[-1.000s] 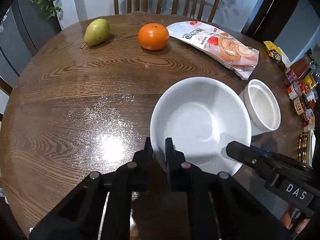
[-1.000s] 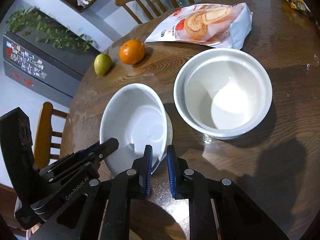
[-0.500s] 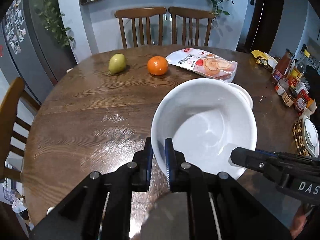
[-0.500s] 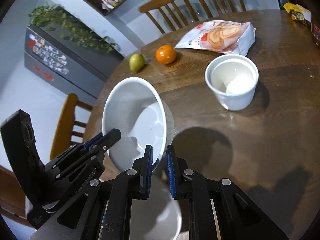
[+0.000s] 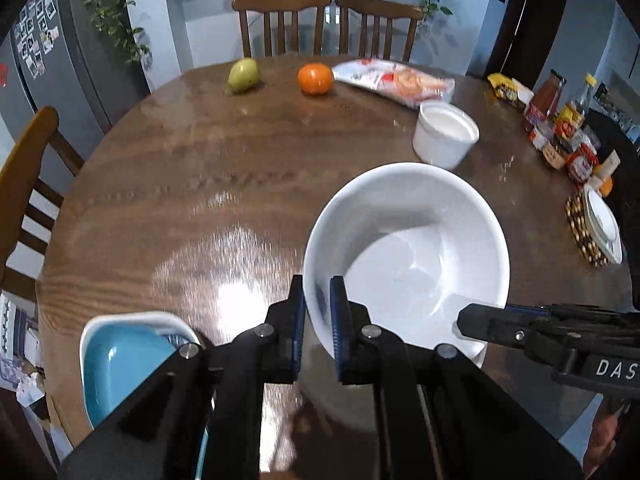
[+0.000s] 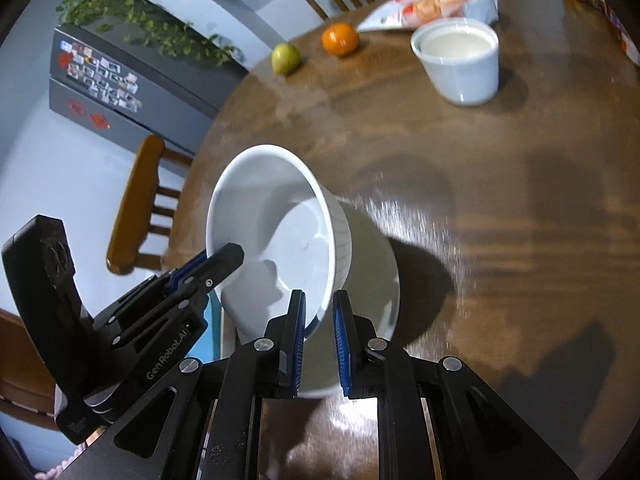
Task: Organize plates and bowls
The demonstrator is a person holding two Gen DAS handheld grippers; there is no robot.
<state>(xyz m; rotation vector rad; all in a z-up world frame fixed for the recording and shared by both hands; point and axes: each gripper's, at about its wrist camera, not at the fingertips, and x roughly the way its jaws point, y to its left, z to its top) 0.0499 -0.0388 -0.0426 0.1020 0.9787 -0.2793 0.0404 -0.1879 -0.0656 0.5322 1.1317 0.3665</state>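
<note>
A large white bowl [image 5: 406, 260] hangs tilted above the round wooden table [image 5: 200, 200], near its front edge. My left gripper [image 5: 317, 312] is shut on the bowl's left rim. My right gripper [image 6: 320, 320] is shut on the opposite rim, and its black fingers [image 5: 492, 326] show at the lower right of the left wrist view. From the right wrist view the bowl [image 6: 280, 240] tips toward the left gripper [image 6: 224, 256]. A smaller white bowl [image 5: 446, 136] stands farther back on the right. A blue dish [image 5: 120, 360] in a white-rimmed one lies at the front left.
A pear [image 5: 243, 75], an orange [image 5: 315, 78] and a snack bag [image 5: 394, 82] lie at the far side. Jars and bottles [image 5: 560, 136] crowd the right edge, beside a plate on a woven mat [image 5: 600, 224]. Wooden chairs [image 5: 328, 24] ring the table.
Both grippers have carried the large bowl up and back from the small bowl toward the table's front edge. The blue dish has come into view at the lower left.
</note>
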